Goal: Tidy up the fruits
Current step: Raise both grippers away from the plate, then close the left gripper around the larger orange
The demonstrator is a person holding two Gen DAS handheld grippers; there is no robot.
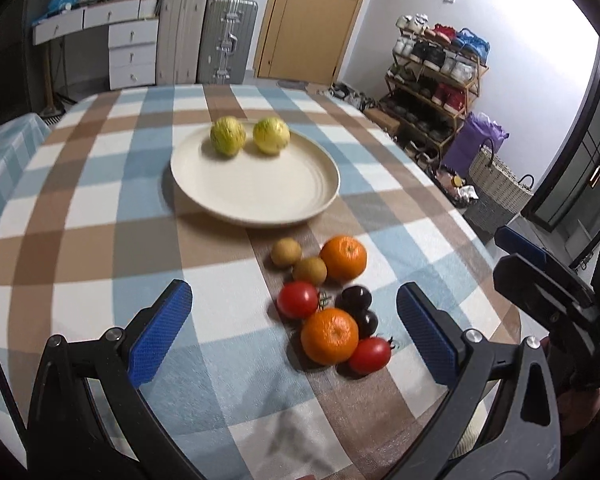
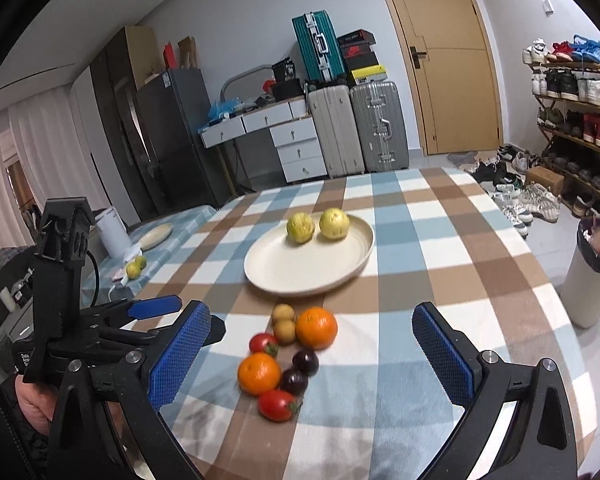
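A cream plate (image 1: 260, 196) (image 2: 292, 276) on the checked tablecloth holds two yellow-green fruits (image 1: 228, 136) (image 2: 300, 227) at its far rim. In front of it lies a cluster: two oranges (image 1: 343, 258) (image 2: 259, 373), two red tomatoes (image 1: 297, 300) (image 2: 277, 405), two dark plums (image 1: 354, 298) (image 2: 305, 361) and two small brown fruits (image 1: 286, 252) (image 2: 283, 313). My left gripper (image 1: 296, 332) is open and empty above the near table, the cluster just right of its middle. My right gripper (image 2: 312, 356) is open and empty, the cluster between its fingers farther ahead.
The table edge curves off at right. A white bin (image 2: 592, 276) and a shoe rack (image 2: 572, 120) stand right of it. A second table at left holds a plate (image 2: 156, 236) and green fruits (image 2: 134, 268). Suitcases (image 2: 356, 128) and a desk stand at the back.
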